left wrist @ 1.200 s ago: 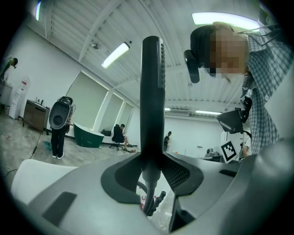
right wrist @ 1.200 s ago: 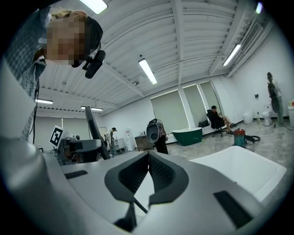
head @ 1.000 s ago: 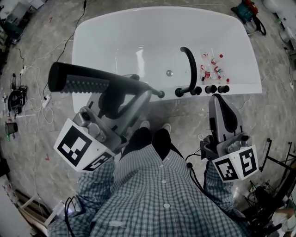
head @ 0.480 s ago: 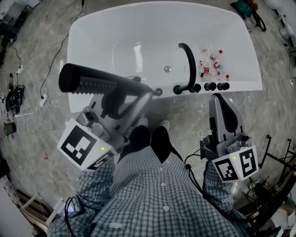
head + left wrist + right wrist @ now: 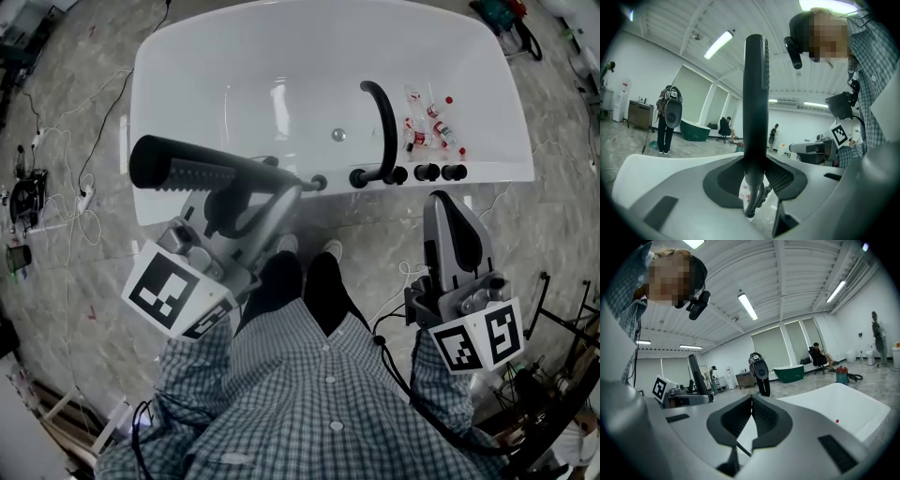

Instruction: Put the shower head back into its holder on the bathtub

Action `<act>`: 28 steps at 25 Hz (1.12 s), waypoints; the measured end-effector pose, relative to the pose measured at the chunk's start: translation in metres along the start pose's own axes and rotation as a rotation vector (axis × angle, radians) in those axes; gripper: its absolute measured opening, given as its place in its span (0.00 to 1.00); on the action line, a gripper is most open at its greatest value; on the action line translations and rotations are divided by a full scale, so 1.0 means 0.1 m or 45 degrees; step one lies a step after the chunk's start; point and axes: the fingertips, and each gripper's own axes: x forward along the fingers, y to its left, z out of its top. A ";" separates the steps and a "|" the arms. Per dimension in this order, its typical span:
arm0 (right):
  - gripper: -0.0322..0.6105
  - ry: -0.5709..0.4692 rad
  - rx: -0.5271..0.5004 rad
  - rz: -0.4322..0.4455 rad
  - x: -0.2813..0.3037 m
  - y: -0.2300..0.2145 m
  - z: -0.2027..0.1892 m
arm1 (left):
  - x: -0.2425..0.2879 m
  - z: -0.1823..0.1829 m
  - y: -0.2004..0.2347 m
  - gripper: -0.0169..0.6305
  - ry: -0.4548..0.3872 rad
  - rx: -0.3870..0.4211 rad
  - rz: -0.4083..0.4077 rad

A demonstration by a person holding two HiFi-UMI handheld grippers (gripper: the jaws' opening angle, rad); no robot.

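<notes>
A long black shower head [image 5: 202,169] lies crosswise in my left gripper [image 5: 281,183], which is shut on its handle just in front of the tub's near rim. In the left gripper view the shower head [image 5: 754,93] stands up from the jaws of the left gripper [image 5: 753,164]. The white bathtub [image 5: 497,141] fills the top of the head view. A black curved spout [image 5: 379,117] and a row of black knobs [image 5: 427,172] sit on its near rim. My right gripper [image 5: 441,199] hangs below the knobs, shut and empty, as the right gripper view also shows [image 5: 751,401].
Small red-and-white bottles [image 5: 427,127] lie on the tub ledge by the spout. The person's shoes [image 5: 309,251] stand close to the tub. Cables and gear [image 5: 37,197] trail over the floor at left. A person [image 5: 665,119] stands further back in the room.
The left gripper and the shower head have shifted a little to the right and closer to the tub rim. The right gripper has stayed where it was.
</notes>
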 end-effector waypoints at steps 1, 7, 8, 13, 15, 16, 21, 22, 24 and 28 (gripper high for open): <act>0.07 0.001 0.001 0.001 0.00 0.00 -0.01 | 0.01 -0.02 0.00 0.24 0.004 -0.001 0.004; 0.07 -0.010 0.010 -0.012 -0.01 -0.05 -0.06 | 0.08 -0.20 0.04 0.24 0.037 -0.004 0.014; 0.07 -0.010 0.013 -0.013 -0.01 -0.06 -0.07 | 0.08 -0.23 0.05 0.24 0.045 -0.003 0.017; 0.07 0.004 0.027 -0.005 0.02 -0.07 -0.13 | 0.12 -0.36 0.09 0.24 0.068 0.012 0.027; 0.07 0.016 0.039 0.006 0.03 -0.06 -0.16 | 0.13 -0.41 0.10 0.24 0.070 0.009 0.033; 0.07 0.021 0.043 0.012 0.04 -0.05 -0.18 | 0.14 -0.43 0.12 0.24 0.072 0.008 0.039; 0.07 0.042 0.065 0.024 0.07 -0.02 -0.28 | 0.18 -0.53 0.19 0.24 0.091 0.033 0.068; 0.07 0.043 0.068 0.025 0.07 -0.02 -0.29 | 0.19 -0.55 0.20 0.24 0.095 0.042 0.069; 0.07 0.050 0.076 0.024 0.07 -0.05 -0.34 | 0.24 -0.59 0.21 0.24 0.104 0.057 0.069; 0.07 0.062 0.094 0.016 0.05 -0.14 -0.41 | 0.34 -0.69 0.21 0.24 0.123 0.063 0.071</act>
